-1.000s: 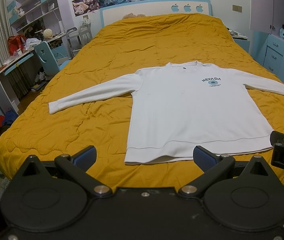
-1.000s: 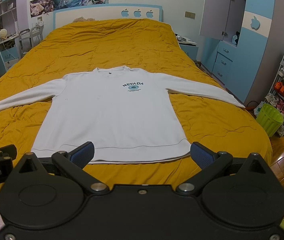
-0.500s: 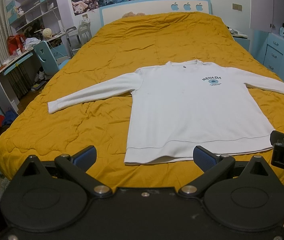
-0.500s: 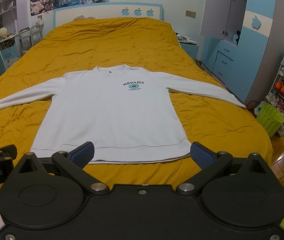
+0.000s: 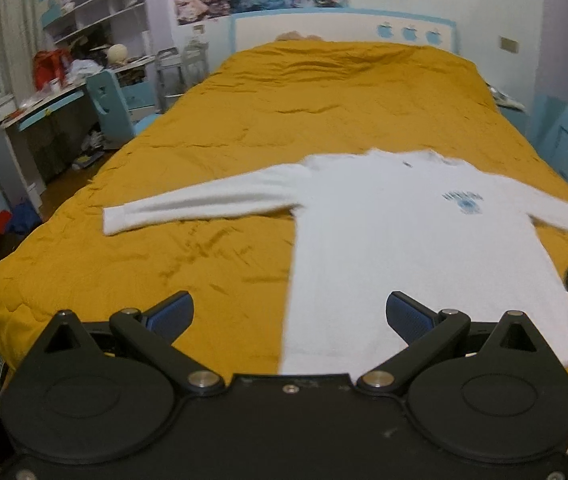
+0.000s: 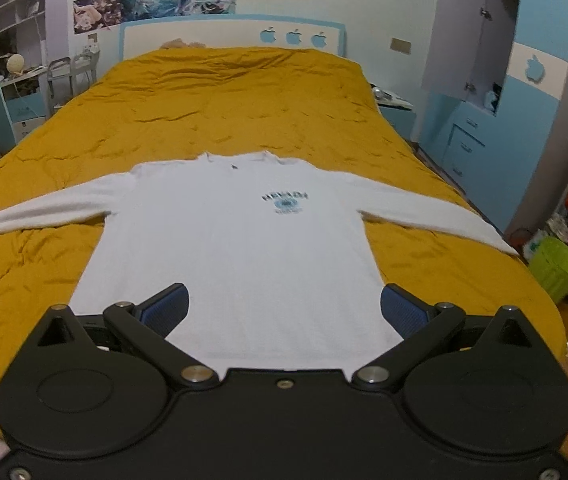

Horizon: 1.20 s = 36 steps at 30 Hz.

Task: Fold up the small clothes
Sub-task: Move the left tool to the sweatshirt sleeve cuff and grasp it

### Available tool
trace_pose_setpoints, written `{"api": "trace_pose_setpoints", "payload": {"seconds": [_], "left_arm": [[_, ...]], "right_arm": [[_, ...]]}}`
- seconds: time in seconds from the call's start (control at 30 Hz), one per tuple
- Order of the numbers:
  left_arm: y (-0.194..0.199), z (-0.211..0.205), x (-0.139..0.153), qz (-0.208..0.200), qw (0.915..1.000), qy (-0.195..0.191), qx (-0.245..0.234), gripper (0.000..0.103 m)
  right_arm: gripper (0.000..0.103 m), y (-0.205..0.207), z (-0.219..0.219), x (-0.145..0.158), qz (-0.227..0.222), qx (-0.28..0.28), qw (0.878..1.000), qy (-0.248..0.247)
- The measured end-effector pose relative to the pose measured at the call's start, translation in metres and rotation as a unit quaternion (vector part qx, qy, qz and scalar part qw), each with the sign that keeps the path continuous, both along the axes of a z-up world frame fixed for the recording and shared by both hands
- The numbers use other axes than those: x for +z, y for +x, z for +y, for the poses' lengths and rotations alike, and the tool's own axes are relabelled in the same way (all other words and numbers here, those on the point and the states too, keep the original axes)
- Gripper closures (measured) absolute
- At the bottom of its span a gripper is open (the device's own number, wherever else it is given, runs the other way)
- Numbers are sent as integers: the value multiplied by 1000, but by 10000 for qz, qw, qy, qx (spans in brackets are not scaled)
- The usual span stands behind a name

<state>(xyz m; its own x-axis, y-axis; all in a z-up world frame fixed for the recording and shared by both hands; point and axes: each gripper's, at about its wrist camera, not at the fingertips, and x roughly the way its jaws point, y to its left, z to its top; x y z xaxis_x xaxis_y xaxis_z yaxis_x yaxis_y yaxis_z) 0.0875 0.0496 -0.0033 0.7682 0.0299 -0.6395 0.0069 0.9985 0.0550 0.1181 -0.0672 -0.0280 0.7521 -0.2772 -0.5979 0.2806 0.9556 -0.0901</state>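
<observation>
Green bin [image 6: 555, 262] beside the yellow-covered bed [image 6: 244, 96].

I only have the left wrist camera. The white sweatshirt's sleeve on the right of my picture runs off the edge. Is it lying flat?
Observer: Yes. In the right wrist view that sleeve lies straight out on the yellow bedspread, with its cuff near the bed's edge.
Operator: Is the right gripper holding anything?
Observer: No. The right gripper is open and empty, above the hem of the sweatshirt.
Operator: Anything on the floor on that side?
Observer: A green bin stands beside the bed.
</observation>
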Motion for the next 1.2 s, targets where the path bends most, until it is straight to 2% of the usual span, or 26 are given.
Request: {"api": "trace_pose_setpoints", "payload": {"seconds": [0.2,0.33,0.47,0.57,0.67,0.8,0.97,1.13,1.2], "left_arm": [[83,69,-17,-7,9977,-308,609,0],[145,127,-38,58,9906,-369,1315,0],[202,195,-65,44,9752,-648,2115,2],[241,249,-93,93,9560,-897,2791,8],[280,295,-122,207,9367,-1021,3343,9],[319,336,-153,373,9187,-1016,3800,12],[341,368,-185,574,8937,-1649,4134,16],[343,369,-197,388,8913,-1769,4157,19],[345,369,-197,330,8913,-1866,4120,41]], "right_arm": [[0,78,-2,-16,71,54,10000,-7],[0,136,-1,-31,95,130,9998,-66],[0,192,-1,-46,98,144,9998,-104],[0,228,-3,-62,135,113,9998,-115],[0,263,-5,-79,282,67,9994,-166],[0,298,-5,-101,494,-8,9985,-236],[0,321,-3,-122,694,-64,9975,-153],[0,337,1,-142,835,-18,9963,-177],[0,340,2,-149,897,-16,9957,-211]]}}
